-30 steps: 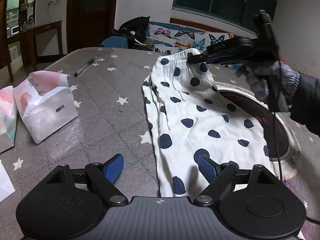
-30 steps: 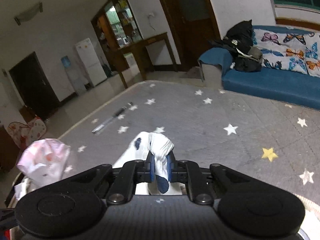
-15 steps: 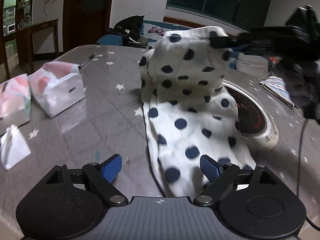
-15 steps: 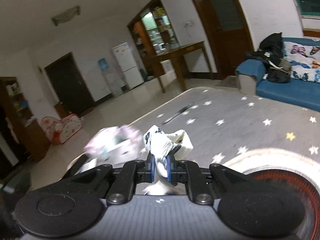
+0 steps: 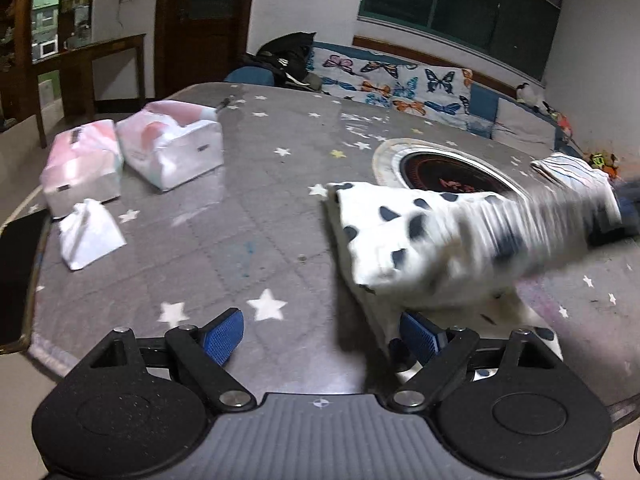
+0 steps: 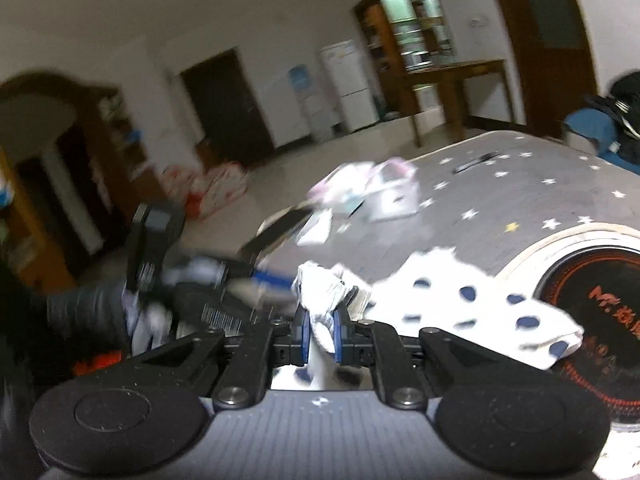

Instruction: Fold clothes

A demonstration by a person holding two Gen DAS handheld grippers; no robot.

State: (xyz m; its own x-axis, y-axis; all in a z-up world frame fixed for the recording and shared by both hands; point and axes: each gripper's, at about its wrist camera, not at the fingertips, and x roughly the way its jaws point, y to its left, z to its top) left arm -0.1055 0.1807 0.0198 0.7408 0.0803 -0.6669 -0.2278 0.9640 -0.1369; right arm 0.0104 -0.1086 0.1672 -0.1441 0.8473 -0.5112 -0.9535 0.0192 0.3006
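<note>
White cloth with navy polka dots. Grey table cover with white stars, one yellow star. Black cooktop with red-orange ring and lettering, cream rim. Pink-and-white tissue packs. Sofa cover white with blue and orange butterflies. Gripper pads blue, bodies black. White fridge. Dark brown doors.

cooktop: orange print on the black glass, a logo like "MF" with Chinese characters after it, too blurred to read
cooktop, left view: red marks, unreadable
left gripper: barcode label on its body, digits too small to read
tissue packs: small dark labels, unreadable
</note>
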